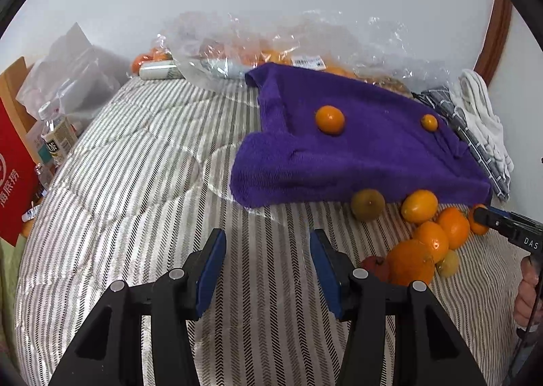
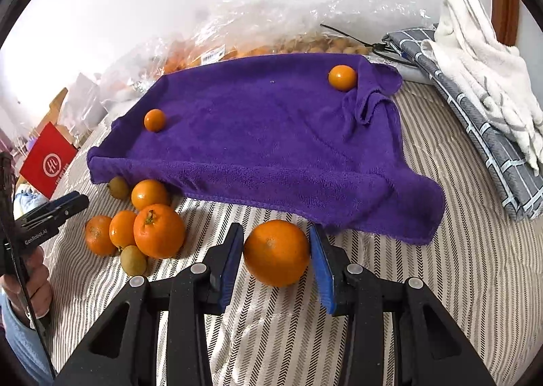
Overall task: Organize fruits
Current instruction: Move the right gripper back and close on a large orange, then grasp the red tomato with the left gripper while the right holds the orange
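Observation:
In the right wrist view my right gripper (image 2: 275, 230) is shut on a large orange (image 2: 276, 253), which sits low over the striped bedspread (image 2: 441, 284) with a blue pad against each side. A heap of oranges (image 2: 158, 230) and small greenish fruits (image 2: 133, 259) lies to its left, by the front edge of a purple towel (image 2: 254, 135). Two small oranges (image 2: 154, 120) (image 2: 342, 77) rest on that towel. My left gripper (image 1: 267, 236) is open over bare bedspread, left of the heap (image 1: 410, 262), with nothing between its fingers.
Clear plastic bags of fruit (image 1: 271, 46) line the wall behind the towel. A grey checked cloth (image 2: 502, 162) and a white towel (image 2: 482, 67) lie at the right. A red box (image 1: 13, 175) and bottles (image 1: 54, 135) stand beyond the bed's left edge.

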`<move>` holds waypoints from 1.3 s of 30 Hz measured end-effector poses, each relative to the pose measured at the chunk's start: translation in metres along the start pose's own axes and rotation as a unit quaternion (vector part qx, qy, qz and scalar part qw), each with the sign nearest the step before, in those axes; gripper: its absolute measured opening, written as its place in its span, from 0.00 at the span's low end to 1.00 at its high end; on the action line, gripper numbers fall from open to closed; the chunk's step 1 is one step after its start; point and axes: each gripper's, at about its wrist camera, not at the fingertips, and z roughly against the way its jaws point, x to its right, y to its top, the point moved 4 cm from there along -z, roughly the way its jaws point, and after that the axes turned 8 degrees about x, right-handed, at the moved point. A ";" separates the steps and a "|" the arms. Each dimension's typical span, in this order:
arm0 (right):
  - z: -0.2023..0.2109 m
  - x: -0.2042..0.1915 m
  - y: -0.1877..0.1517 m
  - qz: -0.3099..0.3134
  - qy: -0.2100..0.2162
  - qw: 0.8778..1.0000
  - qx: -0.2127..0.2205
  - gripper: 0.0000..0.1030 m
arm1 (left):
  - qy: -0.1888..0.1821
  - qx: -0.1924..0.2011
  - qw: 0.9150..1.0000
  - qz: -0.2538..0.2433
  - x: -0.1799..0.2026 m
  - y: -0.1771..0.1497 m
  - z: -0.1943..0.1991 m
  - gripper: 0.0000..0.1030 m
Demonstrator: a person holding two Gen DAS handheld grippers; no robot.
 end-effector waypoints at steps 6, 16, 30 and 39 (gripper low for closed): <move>-0.007 -0.007 -0.010 0.017 0.004 1.000 0.006 0.47 | 0.008 -0.012 1.000 -0.012 0.004 -0.002 -0.005 0.48; -0.009 -0.012 -0.012 0.045 -0.031 0.998 0.009 0.47 | 0.008 -0.010 1.000 -0.012 0.003 -0.002 -0.006 0.48; -0.002 -0.009 -0.014 0.049 -0.040 0.998 0.018 0.38 | -0.100 0.001 0.994 -0.031 0.024 -0.008 0.010 0.43; -0.001 -0.006 -0.014 0.037 -0.032 0.999 0.016 0.38 | -0.141 -0.019 0.990 -0.016 0.025 -0.018 0.016 0.43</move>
